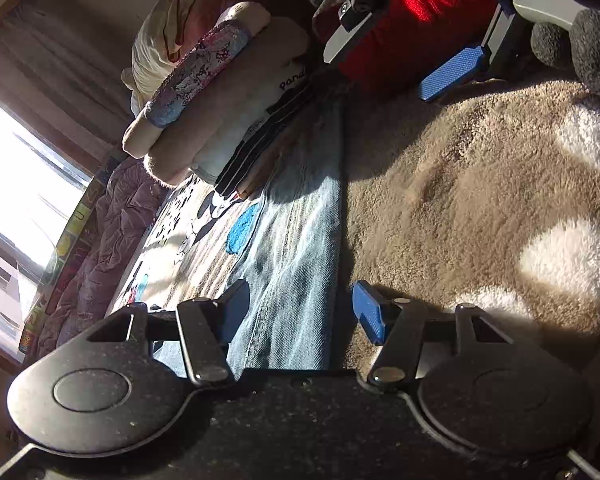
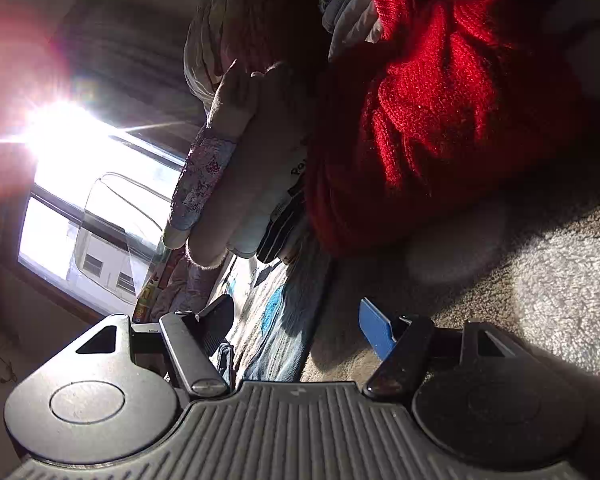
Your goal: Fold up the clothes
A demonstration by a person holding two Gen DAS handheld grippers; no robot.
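Observation:
Folded blue jeans (image 1: pixel 300 248) lie flat on the bed, running away from me. My left gripper (image 1: pixel 302 312) hovers over their near end, open, one finger above the denim and the blue pad (image 1: pixel 370 316) just past the jeans' right edge. A red knit garment (image 2: pixel 440 112) lies bunched ahead of my right gripper (image 2: pixel 296 326), which is open with nothing between its fingers. In the left wrist view the right gripper (image 1: pixel 400 56) shows at the top against the red knit (image 1: pixel 428 12).
A stack of folded clothes (image 1: pixel 220 100) lies beyond the jeans, also in the right wrist view (image 2: pixel 236 184). A brown and white fleece blanket (image 1: pixel 480 200) covers the right side, a cartoon-print sheet (image 1: pixel 196 236) the left. A bright window (image 1: pixel 16 200) is far left.

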